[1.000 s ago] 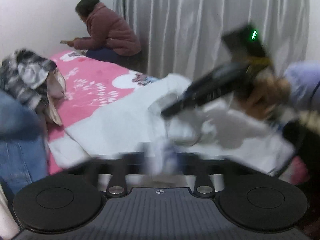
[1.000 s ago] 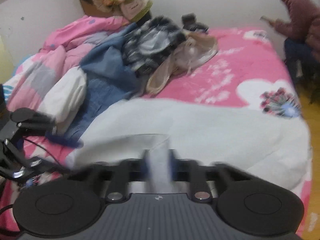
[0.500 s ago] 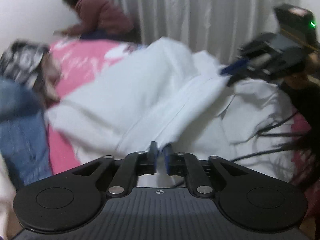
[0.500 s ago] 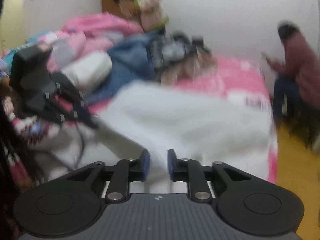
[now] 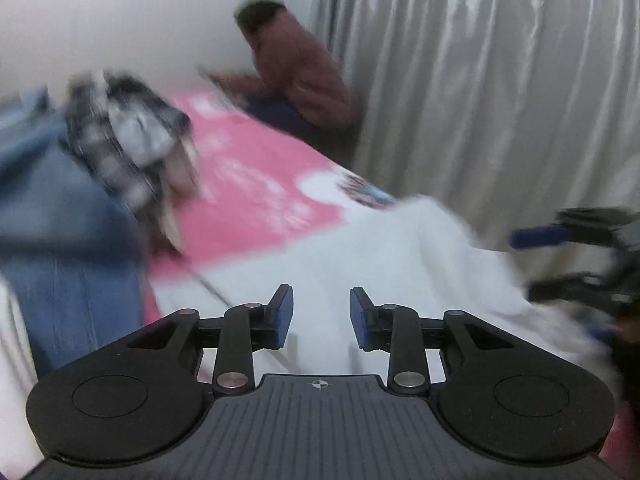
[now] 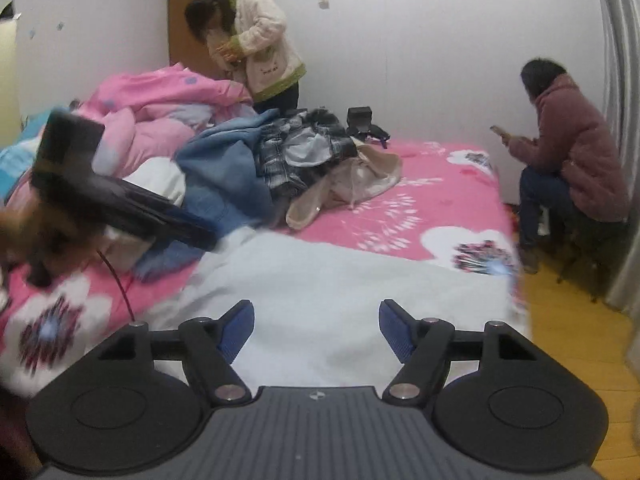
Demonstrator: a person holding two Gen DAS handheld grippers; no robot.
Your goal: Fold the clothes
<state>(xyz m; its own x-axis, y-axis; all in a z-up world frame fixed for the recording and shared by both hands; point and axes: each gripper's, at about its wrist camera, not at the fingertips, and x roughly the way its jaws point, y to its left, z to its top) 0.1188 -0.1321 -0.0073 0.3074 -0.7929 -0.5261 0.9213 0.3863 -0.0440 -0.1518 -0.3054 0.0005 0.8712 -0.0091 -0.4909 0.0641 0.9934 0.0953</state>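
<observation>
A white garment (image 6: 340, 296) lies spread flat on the pink bed (image 6: 432, 196); it also shows in the left wrist view (image 5: 380, 256). My left gripper (image 5: 321, 314) is open and empty just above the garment's near part. My right gripper (image 6: 316, 330) is wide open and empty above the garment's near edge. The left gripper's body (image 6: 120, 204) shows at the left of the right wrist view. The right gripper (image 5: 576, 248) shows blurred at the right edge of the left wrist view.
A pile of clothes, blue denim (image 6: 224, 176), a plaid shirt (image 6: 296, 152) and a beige piece (image 6: 352, 184), lies at the bed's back. A pink quilt (image 6: 160, 108) is heaped far left. One person (image 6: 256, 44) stands behind the bed; another (image 6: 572, 152) sits at right by the curtain (image 5: 500, 80).
Both grippers were shut on the white garment and lifting it; they have now opened and let go, and the garment lies flat on the bed.
</observation>
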